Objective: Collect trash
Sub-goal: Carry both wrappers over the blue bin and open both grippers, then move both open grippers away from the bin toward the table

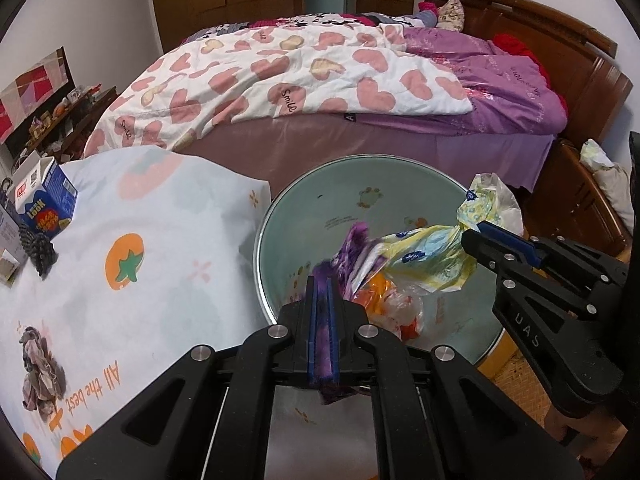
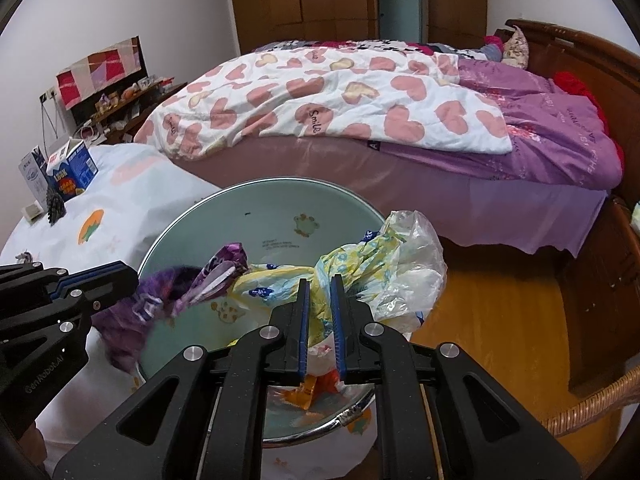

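Both claws pinching trash over the bin

Left gripper (image 1: 323,280) is clamped on the purple wrapper (image 1: 352,248); right gripper (image 2: 320,280) is clamped on the yellow printed bag (image 2: 352,268). The two pieces hang as one crumpled strand above the pale green bin (image 2: 224,216), long axis running left to right between the claws. Risk: the clear plastic (image 2: 416,256) on the right overhangs the rim, so on release it could spill to the floor.
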